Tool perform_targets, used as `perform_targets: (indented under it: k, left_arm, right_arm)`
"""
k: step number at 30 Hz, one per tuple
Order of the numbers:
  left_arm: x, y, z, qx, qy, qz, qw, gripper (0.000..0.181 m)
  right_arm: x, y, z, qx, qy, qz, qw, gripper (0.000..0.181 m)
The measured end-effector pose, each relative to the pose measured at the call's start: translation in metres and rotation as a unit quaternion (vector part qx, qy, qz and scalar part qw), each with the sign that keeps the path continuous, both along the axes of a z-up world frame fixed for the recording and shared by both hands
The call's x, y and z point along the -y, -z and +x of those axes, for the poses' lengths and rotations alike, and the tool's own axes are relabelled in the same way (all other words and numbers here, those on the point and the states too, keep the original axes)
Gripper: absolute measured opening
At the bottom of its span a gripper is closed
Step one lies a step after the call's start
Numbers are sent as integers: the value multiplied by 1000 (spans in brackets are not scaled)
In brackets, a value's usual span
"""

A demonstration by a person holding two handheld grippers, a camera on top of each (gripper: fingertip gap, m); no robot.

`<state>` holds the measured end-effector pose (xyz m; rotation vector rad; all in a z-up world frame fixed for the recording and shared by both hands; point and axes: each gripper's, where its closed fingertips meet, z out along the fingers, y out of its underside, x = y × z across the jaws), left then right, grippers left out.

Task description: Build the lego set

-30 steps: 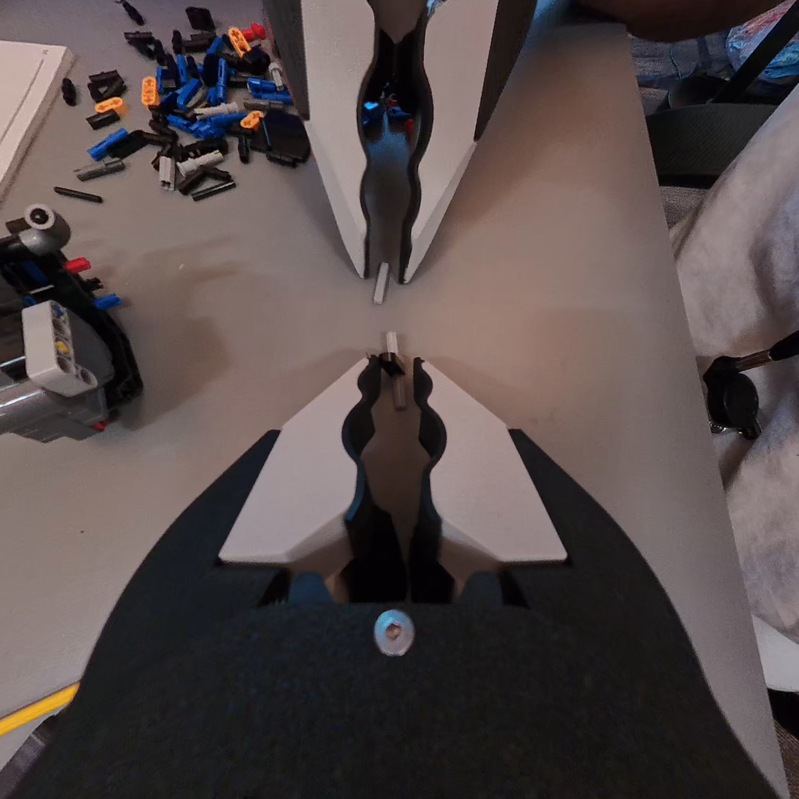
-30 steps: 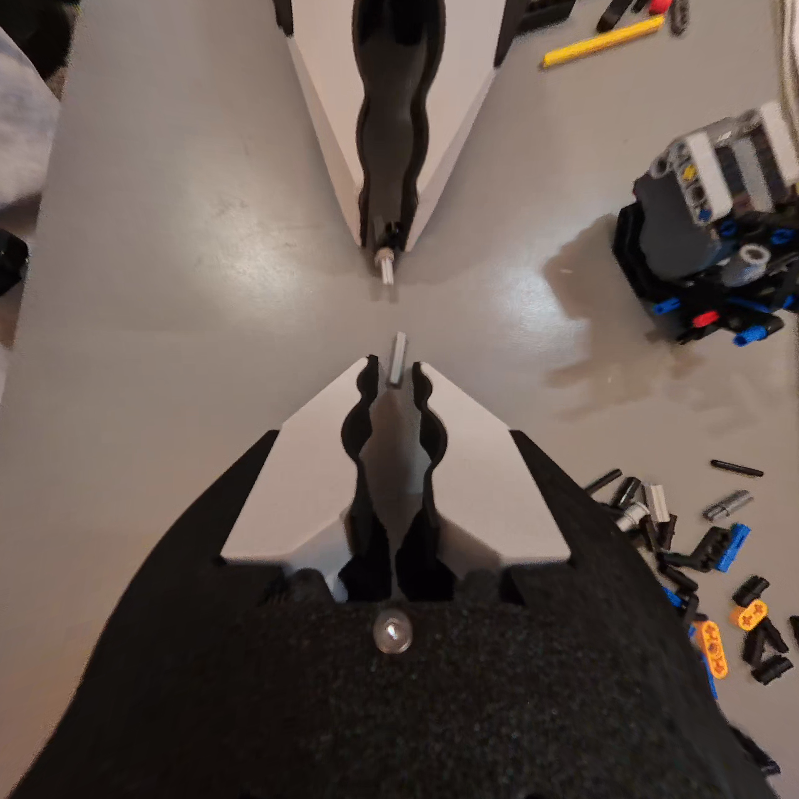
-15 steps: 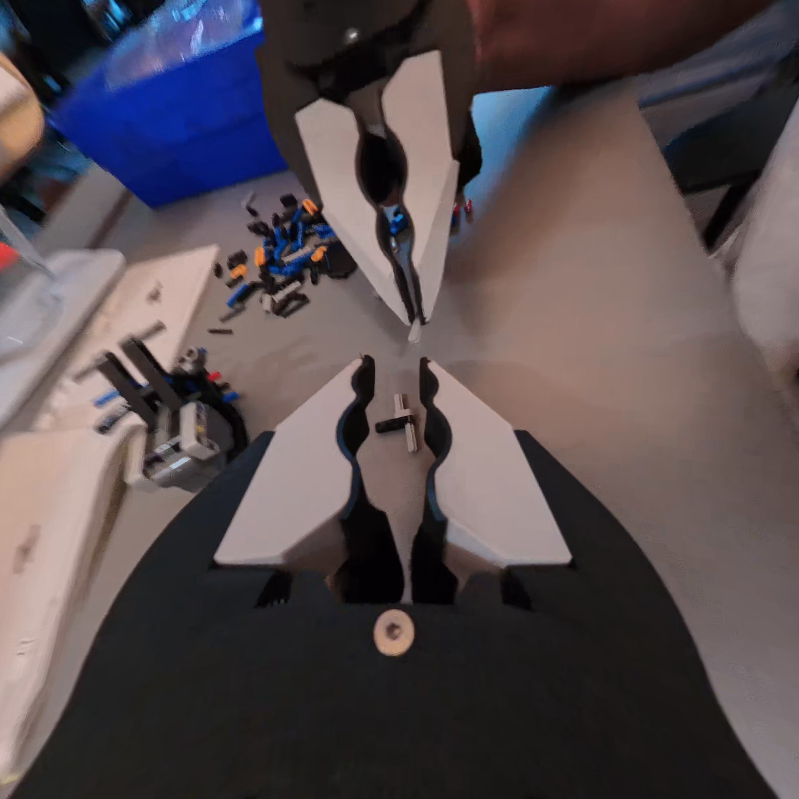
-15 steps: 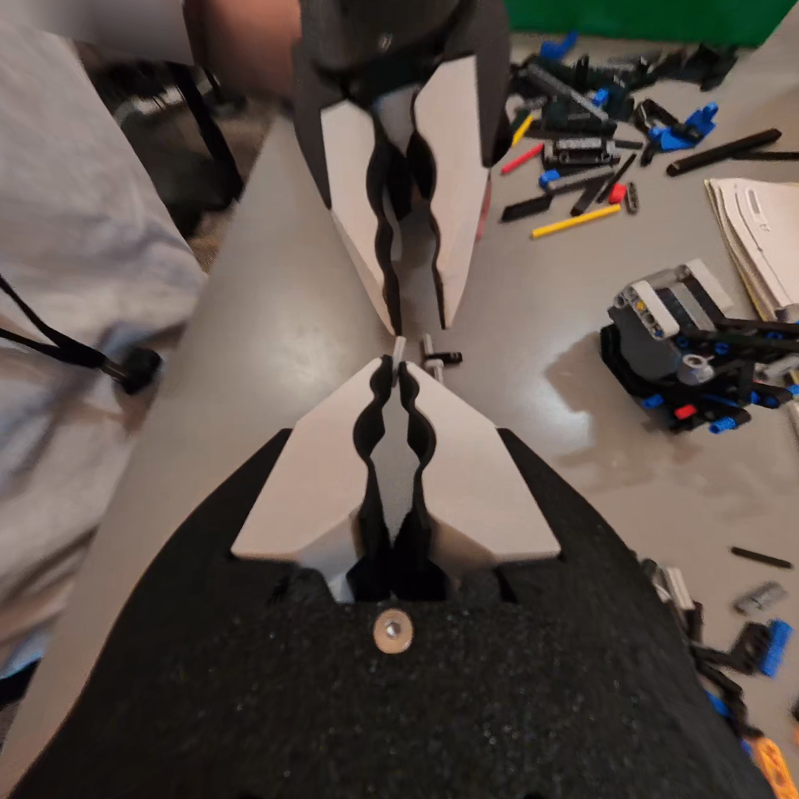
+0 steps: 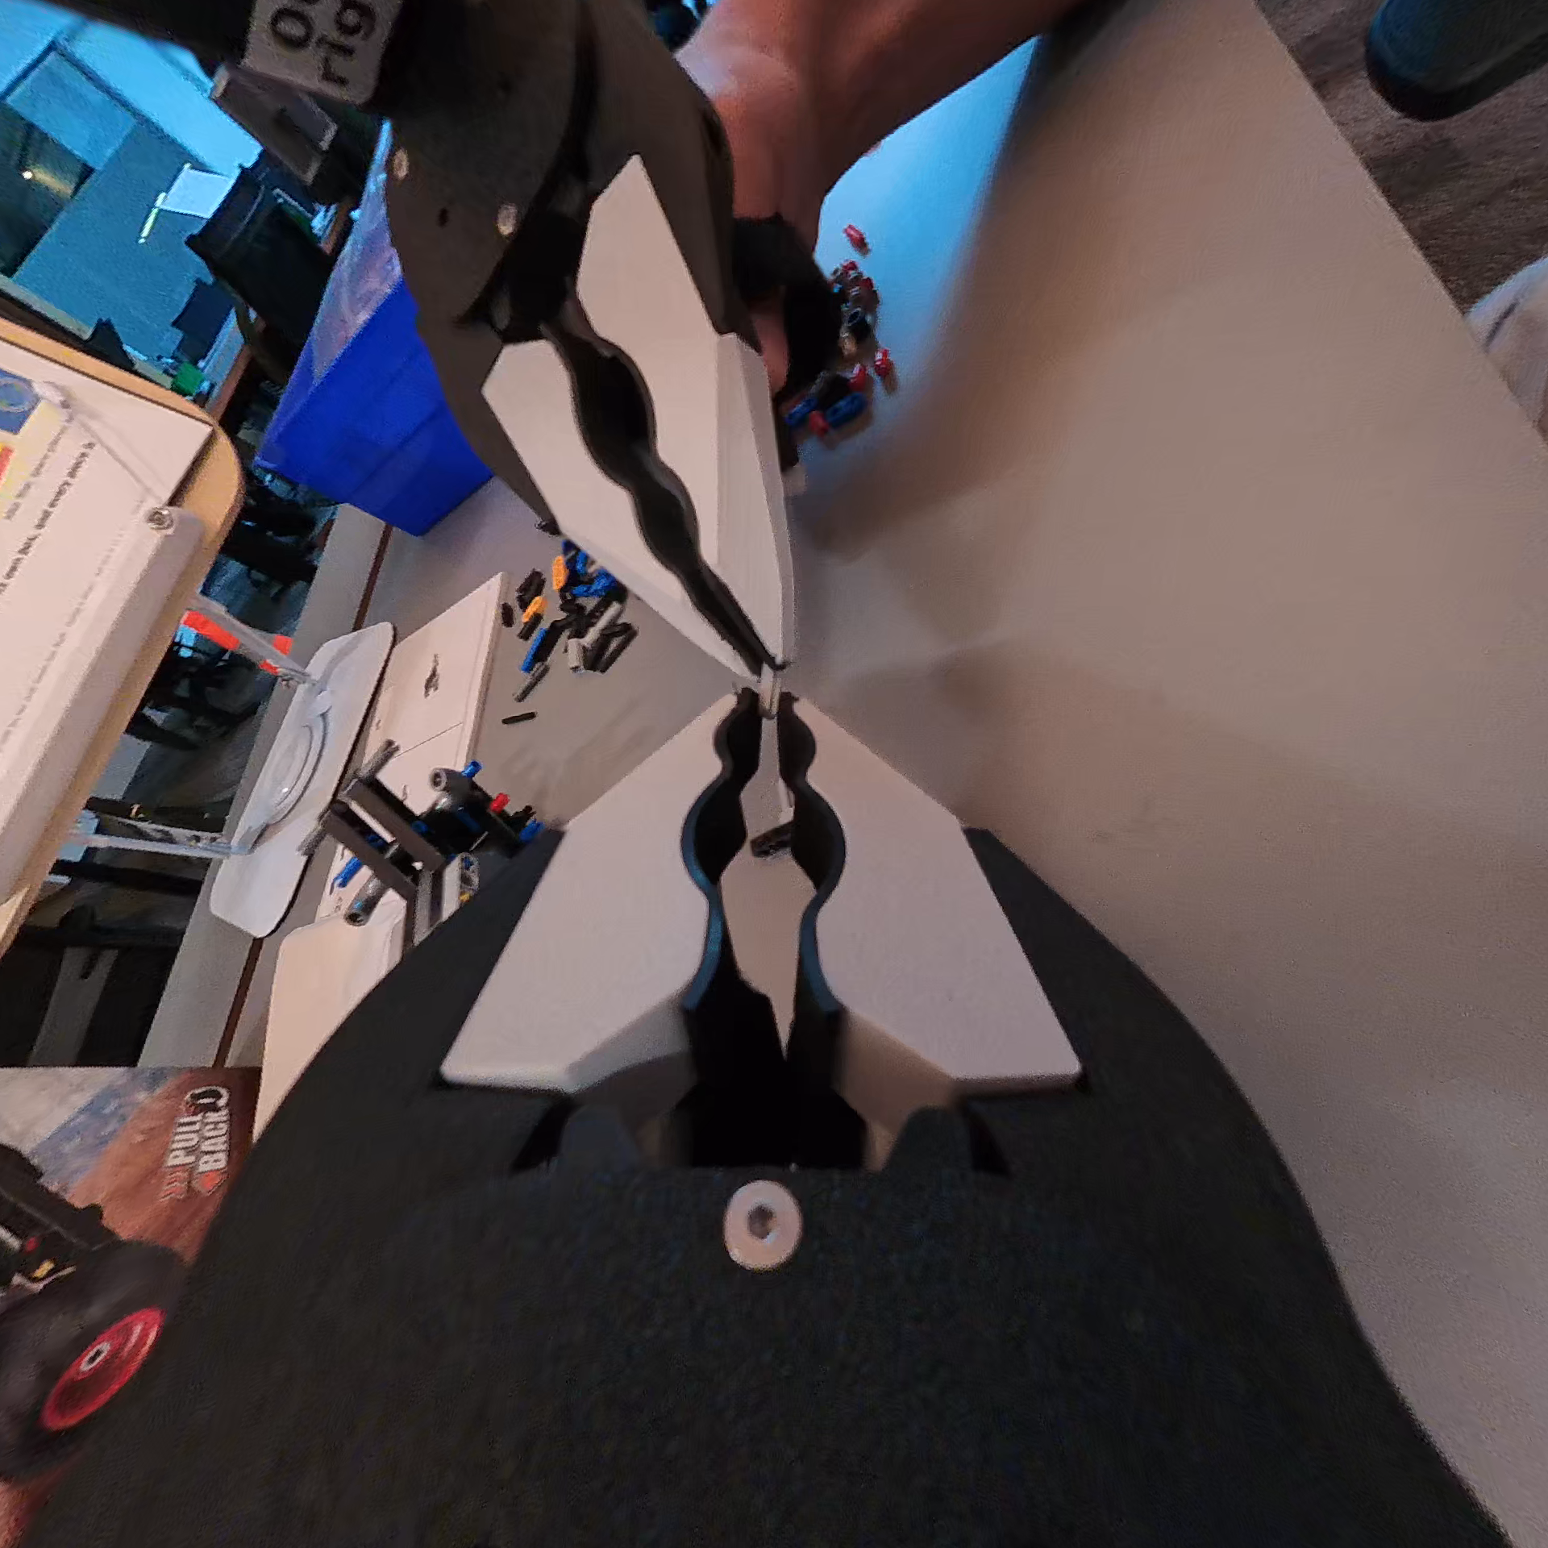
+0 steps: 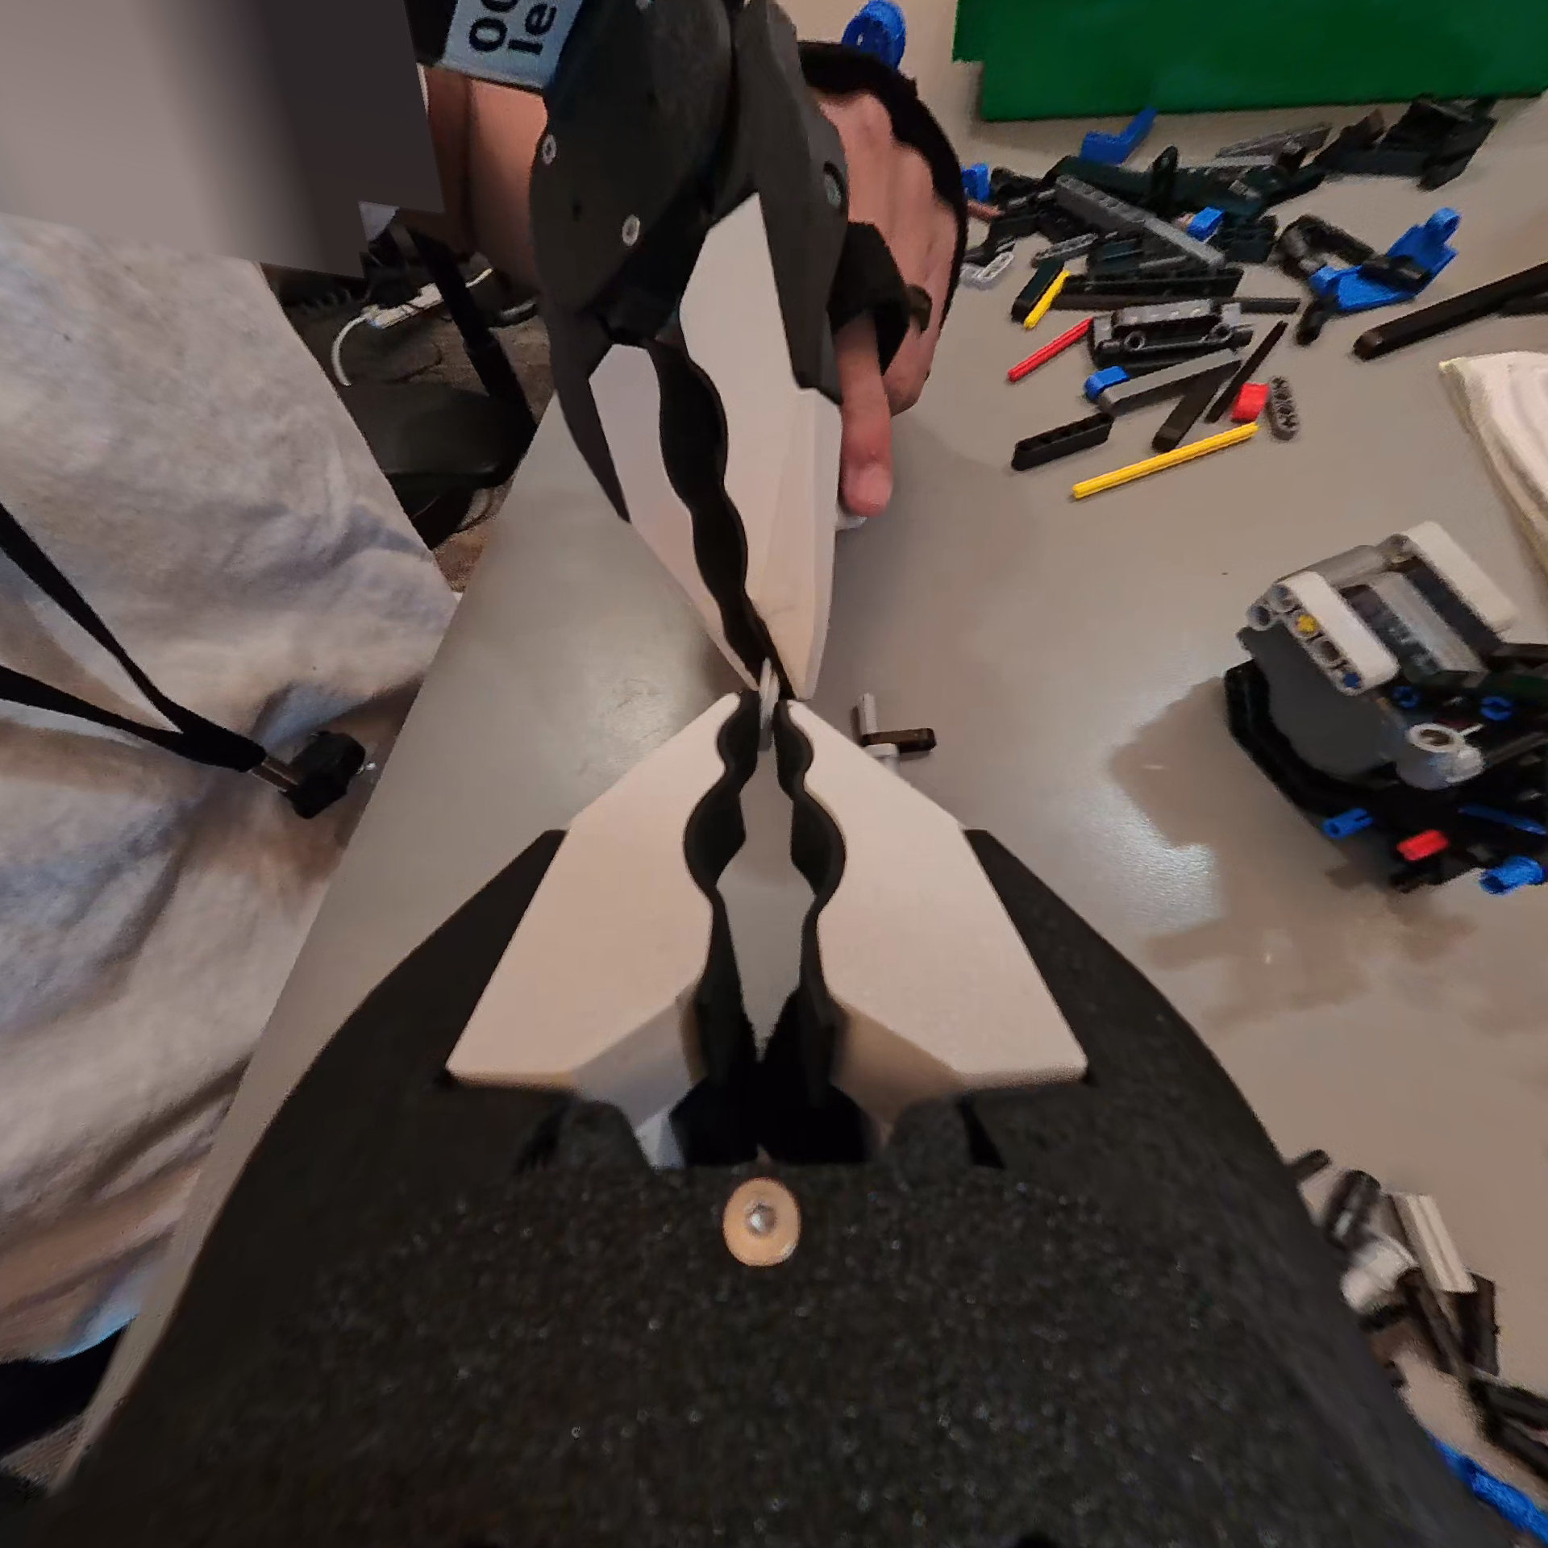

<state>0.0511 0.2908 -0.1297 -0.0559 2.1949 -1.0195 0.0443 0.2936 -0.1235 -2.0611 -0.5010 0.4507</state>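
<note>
grey table | left claw and right claw tip-to-tip, both pinching one light grey pin

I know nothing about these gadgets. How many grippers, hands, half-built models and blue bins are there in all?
Grippers: 2 (left gripper, right gripper)
Hands: 2 (left hand, right hand)
Half-built model: 1
Blue bin: 1
Total: 6

My grey table catching warm glare, a blue bin sitting beyond it, a green panel standing behind, bluish light filling the room.
</note>
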Motion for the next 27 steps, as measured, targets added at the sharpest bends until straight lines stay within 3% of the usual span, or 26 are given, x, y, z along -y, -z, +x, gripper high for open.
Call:
perform_targets:
  k: [5,8,12,22,25,27]
  left_arm:
    - [-6,-12,9,-46,-31,-65,996,2]
    - [-5,-21,9,-77,-29,-115,990,2]
    - [-3,-33,7,-85,-18,-157,984,2]
    - [-1,-38,4,-88,-11,-175,981,2]
    - [1,-38,4,-141,-9,-206,968,2]
    - [1,-40,2,-216,3,-252,943,10]
  right_arm:
    - [-3,-11,13,112,31,88,989,23]
    - [-9,-18,18,174,55,137,974,21]
    - [-8,-33,12,153,50,185,969,6]
    - [-6,-41,6,124,40,197,972,4]
    - [-6,-41,7,139,39,197,970,4]
    - [-5,-44,10,166,47,211,962,4]
